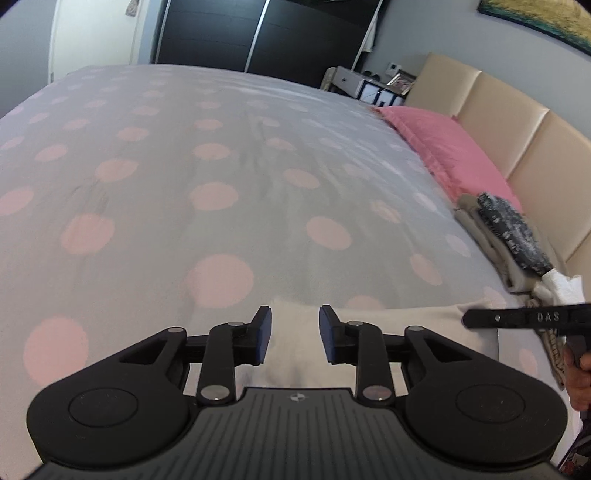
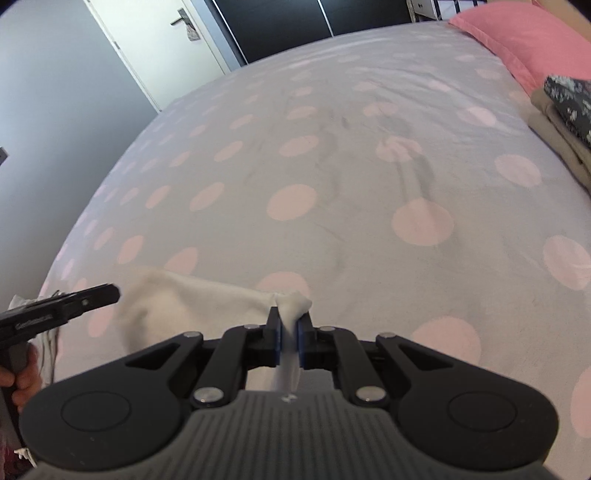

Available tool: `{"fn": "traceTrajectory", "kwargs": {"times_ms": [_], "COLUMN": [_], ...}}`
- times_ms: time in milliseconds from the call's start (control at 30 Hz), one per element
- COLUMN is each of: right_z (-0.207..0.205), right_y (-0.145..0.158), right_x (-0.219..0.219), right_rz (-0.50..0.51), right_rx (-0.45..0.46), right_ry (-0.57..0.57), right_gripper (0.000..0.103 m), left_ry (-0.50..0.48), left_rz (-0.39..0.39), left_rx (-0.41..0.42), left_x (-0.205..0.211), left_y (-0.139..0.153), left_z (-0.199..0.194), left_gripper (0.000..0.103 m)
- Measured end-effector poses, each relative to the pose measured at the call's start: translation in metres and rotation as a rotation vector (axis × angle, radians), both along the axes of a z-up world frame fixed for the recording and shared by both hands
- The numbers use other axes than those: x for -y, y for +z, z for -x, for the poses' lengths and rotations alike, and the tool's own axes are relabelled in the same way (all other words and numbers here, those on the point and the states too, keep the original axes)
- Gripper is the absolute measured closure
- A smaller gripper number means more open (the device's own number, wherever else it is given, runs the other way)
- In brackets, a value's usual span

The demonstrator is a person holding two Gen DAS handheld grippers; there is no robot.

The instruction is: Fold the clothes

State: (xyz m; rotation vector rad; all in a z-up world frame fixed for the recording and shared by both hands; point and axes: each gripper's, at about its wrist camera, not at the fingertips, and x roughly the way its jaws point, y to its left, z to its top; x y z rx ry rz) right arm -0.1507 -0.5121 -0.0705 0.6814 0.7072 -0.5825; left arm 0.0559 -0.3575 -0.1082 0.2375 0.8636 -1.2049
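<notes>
White garment [image 2: 184,295] between right hand-held gripper [image 2: 289,332] pads

1. A bed [image 1: 221,177] is filling most of both views, its grey cover showing pale pink dots.
2. A beige padded headboard [image 1: 517,122] is running along the right side, with a pink pillow [image 1: 443,147] lying against it.
3. A dark wardrobe [image 1: 266,37] with sliding panels is standing beyond the bed.
4. A white door [image 2: 155,40] with a lever handle is standing beside it, next to a grey wall [image 2: 44,92].
5. A white bedside unit [image 1: 354,83] is sitting by the headboard, and a picture [image 1: 535,18] is hanging above.
</notes>
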Motion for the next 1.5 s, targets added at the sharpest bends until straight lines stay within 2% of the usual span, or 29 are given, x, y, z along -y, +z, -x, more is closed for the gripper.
{"fn": "traceTrajectory", "kwargs": {"times_ms": [67, 133, 200, 267, 333, 367, 500, 767, 900, 967, 1067, 1200, 1267, 1367, 1433, 1467, 1500], "right_z": [-0.008, -0.014, -0.014, -0.010, -0.003, 0.002, 0.024, 0.074, 0.092, 0.097, 0.098, 0.099, 0.098, 0.093, 0.093, 0.094, 0.096], "right_y": [-0.013, -0.024, -0.031, -0.034, -0.034, -0.033, -0.031, -0.051, -0.068, -0.078, -0.080, -0.081, -0.083, -0.082, -0.082, -0.082, -0.082], "right_x": [0.006, 0.010, 0.013, 0.014, 0.011, 0.007, -0.027, -0.116, -0.150, -0.165, -0.185, -0.198, -0.203, -0.206, -0.206, -0.205, -0.204], "right_rz": [-0.003, -0.007, -0.025, -0.039, -0.041, -0.045, -0.091, -0.238, -0.328, -0.379, -0.369, -0.388, -0.394, -0.356, -0.345, -0.342, -0.347], "right_rx": [-0.026, -0.048, -0.067, -0.086, -0.107, -0.109, -0.087, -0.035, -0.015, -0.003, 0.010, 0.029, 0.030, 0.009, 0.005, 0.005, 0.009], "right_ry": [0.004, 0.002, -0.016, -0.037, -0.066, -0.073, -0.051, -0.017, -0.041, -0.049, -0.041, -0.042, -0.042, -0.028, -0.028, -0.030, -0.036], "right_gripper": [0.094, 0.094, 0.093, 0.083, 0.056, 0.054, 0.054, 0.054, 0.053, 0.052, 0.052, 0.051, 0.051, 0.054, 0.064, 0.067, 0.074], "left_ry": [0.026, 0.066, 0.103, 0.114, 0.111, 0.113, 0.134, 0.219, 0.252, 0.267, 0.263, 0.251, 0.232, 0.221, 0.203, 0.186, 0.172], "left_rz": [-0.036, -0.077, -0.114, -0.150, -0.172, -0.183, -0.183, -0.227, -0.226, -0.199, -0.188, -0.164, -0.169, -0.177, -0.174, -0.170, -0.164], "left_rx": [0.028, 0.063, 0.097, 0.096, 0.112, 0.127, 0.121, 0.095, -0.013, -0.037, -0.053, -0.113, -0.095, -0.069, -0.065, -0.072, -0.078], "left_x": [-0.013, -0.031, -0.047, -0.062, -0.074, -0.079, -0.104, -0.152, -0.173, -0.179, -0.183, -0.185, -0.182, -0.178, -0.176, -0.174, -0.173], "left_y": [-0.009, -0.018, -0.026, -0.033, -0.035, -0.036, -0.034, -0.045, -0.055, -0.057, -0.056, -0.058, -0.059, -0.060, -0.059, -0.059, -0.058], "left_z": [0.002, 0.007, 0.014, 0.023, 0.034, 0.041, 0.053, 0.050, 0.045, 0.045, 0.044, 0.042, 0.046, 0.048, 0.051, 0.054, 0.056], "left_gripper": [0.074, 0.062, 0.059, 0.059, 0.059, 0.059, 0.052, 0.051, 0.050, 0.050, 0.050, 0.051, 0.051, 0.052, 0.056, 0.056, 0.056]}}
